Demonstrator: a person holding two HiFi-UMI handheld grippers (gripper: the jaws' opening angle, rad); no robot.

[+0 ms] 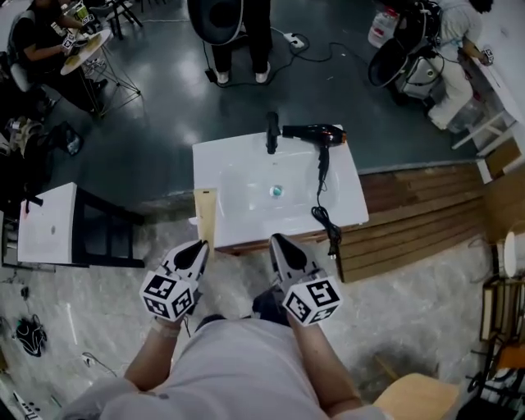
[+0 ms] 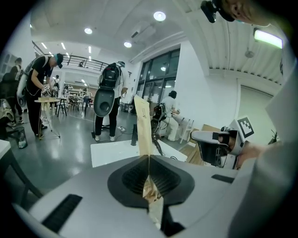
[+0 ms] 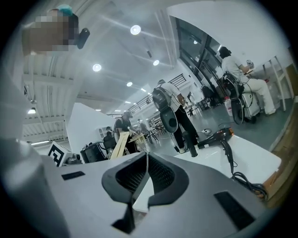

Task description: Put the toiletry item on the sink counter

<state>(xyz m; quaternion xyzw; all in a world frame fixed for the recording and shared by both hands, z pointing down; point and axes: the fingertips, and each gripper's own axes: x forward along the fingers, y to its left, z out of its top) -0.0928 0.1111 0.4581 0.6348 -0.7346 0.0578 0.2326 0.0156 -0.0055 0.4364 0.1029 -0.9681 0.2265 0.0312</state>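
A long flat tan toiletry box point(image 1: 204, 215) sticks out forward from my left gripper point(image 1: 200, 244), which is shut on its near end. The box reaches along the left edge of the white sink counter point(image 1: 238, 168). In the left gripper view the box point(image 2: 142, 125) rises edge-on from the closed jaws. My right gripper point(image 1: 279, 239) hovers at the counter's front edge, shut with nothing in it. A black faucet point(image 1: 271, 132), a black hair dryer point(image 1: 316, 132) and its cord point(image 1: 326, 220) lie on the counter. The right gripper view shows the box point(image 3: 119, 143) and the hair dryer point(image 3: 219, 135).
Stacked wooden planks point(image 1: 418, 215) lie to the right of the counter. A white table on a black frame point(image 1: 47, 223) stands to the left. A person with a black chair point(image 1: 220, 18) stands behind the sink; other people sit at the far corners.
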